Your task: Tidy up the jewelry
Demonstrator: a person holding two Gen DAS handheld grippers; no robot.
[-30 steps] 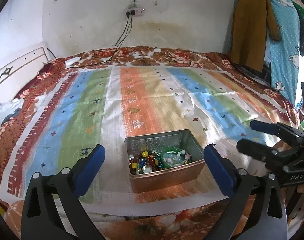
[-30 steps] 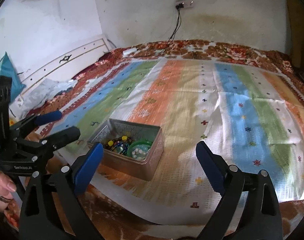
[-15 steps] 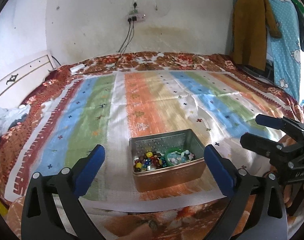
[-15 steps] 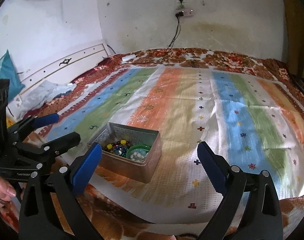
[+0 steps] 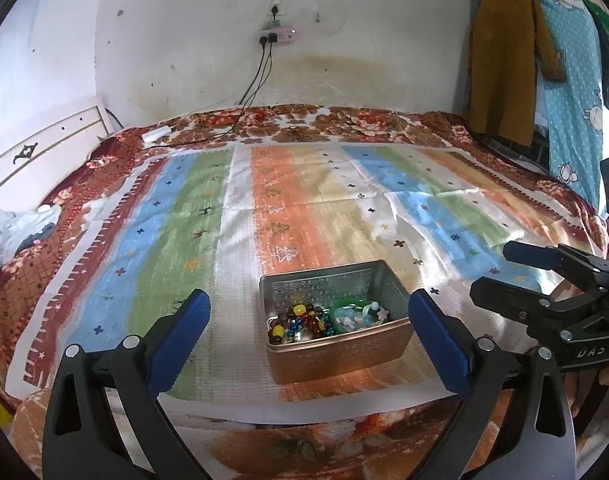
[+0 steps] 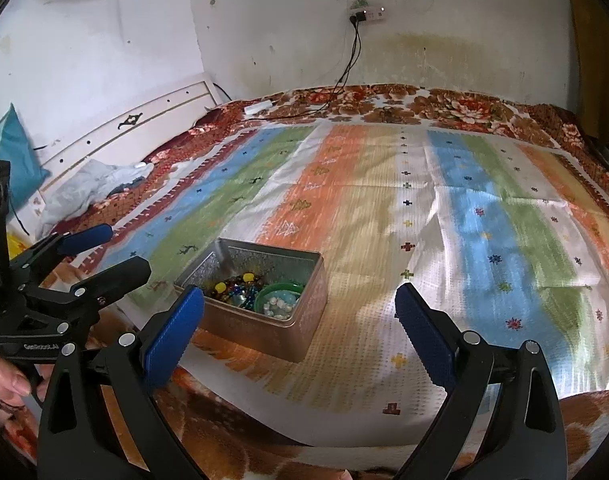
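An open copper-coloured tin box stands on the striped cloth near the bed's front edge. It holds coloured beads on the left and a green bangle with pale stones on the right. My left gripper is open and empty, just short of the box; it also shows in the right wrist view. My right gripper is open and empty, to the right of the box; it also shows in the left wrist view.
A striped cloth covers a floral blanket on the bed. A white headboard and crumpled cloth lie at the left. A wall socket with cables is at the back; clothes hang at the right.
Both views have tilted upward and drawn back a little, so the box sits lower in frame. Both grippers stay open and empty.
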